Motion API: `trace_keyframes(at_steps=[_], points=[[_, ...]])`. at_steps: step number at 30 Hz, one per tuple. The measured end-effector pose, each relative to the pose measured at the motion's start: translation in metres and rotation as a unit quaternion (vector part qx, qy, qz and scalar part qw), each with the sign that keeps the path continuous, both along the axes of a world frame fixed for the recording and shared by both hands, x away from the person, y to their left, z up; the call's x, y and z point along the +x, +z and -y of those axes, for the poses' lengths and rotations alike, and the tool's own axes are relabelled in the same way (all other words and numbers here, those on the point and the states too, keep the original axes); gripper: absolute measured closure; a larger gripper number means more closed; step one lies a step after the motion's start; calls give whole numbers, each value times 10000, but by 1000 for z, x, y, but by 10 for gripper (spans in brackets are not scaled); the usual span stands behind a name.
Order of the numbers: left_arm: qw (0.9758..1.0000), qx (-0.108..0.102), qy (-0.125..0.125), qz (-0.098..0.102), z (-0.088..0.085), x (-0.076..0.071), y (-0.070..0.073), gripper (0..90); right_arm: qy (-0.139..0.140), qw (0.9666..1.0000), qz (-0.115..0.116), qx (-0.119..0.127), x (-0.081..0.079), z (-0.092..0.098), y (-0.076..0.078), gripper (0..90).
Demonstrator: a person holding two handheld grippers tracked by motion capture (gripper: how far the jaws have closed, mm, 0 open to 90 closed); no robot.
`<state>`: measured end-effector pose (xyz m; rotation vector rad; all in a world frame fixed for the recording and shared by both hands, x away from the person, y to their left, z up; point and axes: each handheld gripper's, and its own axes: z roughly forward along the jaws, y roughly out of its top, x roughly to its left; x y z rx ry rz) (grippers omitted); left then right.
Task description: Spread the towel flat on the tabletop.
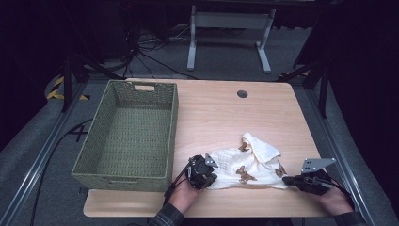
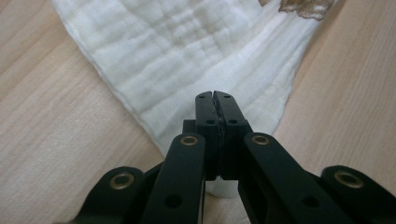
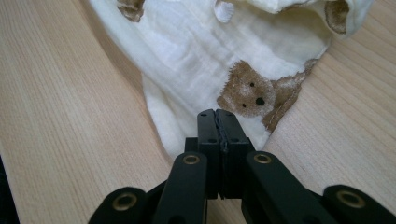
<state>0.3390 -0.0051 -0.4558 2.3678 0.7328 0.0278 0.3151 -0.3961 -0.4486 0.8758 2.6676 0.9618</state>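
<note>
My left gripper (image 1: 210,175) sits near the table's front edge, jaws fully closed, pinching the near-left corner of the cloth (image 1: 244,165). In the left gripper view the pads meet with the cream cloth (image 2: 196,56) coming to a point right at them. My right gripper (image 1: 288,180) is at 3 o'clock from the left one, jaws likewise closed, clamped on the cloth's near-right corner; the right gripper view shows a brown bear print (image 3: 250,93) just beyond the jaw tips.

Cloth: lies in the near-right quarter of the table (image 1: 221,113), long axis running 9 to 3 o'clock between my two grippers, near edge roughly parallel to the table's front edge. Far part rumpled, one fold humped up toward 12 o'clock.

Green woven basket (image 1: 128,132) stands at 10 o'clock from the left gripper, its near-right corner close to that gripper, apart from the cloth. Bare wood beyond the cloth, 12 to 1 o'clock, up to a round hole (image 1: 242,93) near the far edge.
</note>
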Motion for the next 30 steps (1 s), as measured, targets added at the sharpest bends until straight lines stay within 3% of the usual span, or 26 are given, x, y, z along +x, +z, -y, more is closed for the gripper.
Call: trace_keyframes(at_steps=[8, 11, 15, 18, 24, 27, 30], points=[[9997, 3, -86, -230, -5, -9, 1, 896, 122, 9999, -77, 32, -8, 5, 0, 898], [9996, -11, -177, -202, -7, -13, 0, 898, 191, 9997, -122, 73, -13, 7, 0, 898], [9989, -63, -252, -394, -13, -24, 0, 898, 258, 9994, -185, 135, -20, 9, -1, 899], [9988, -148, -286, -370, -15, -29, -2, 898, 310, 9992, -203, 143, -24, 9, -1, 899], [9987, -110, -333, -369, -18, -34, -1, 897, 405, 9989, -221, 130, -33, 7, -1, 898], [9991, -127, -269, -293, -18, -30, 1, 895, 367, 9991, -156, 129, -32, 7, 0, 887], [9993, -273, -159, -195, -16, -22, 8, 889, 248, 9993, 6, 282, -25, 9, 6, 838]])
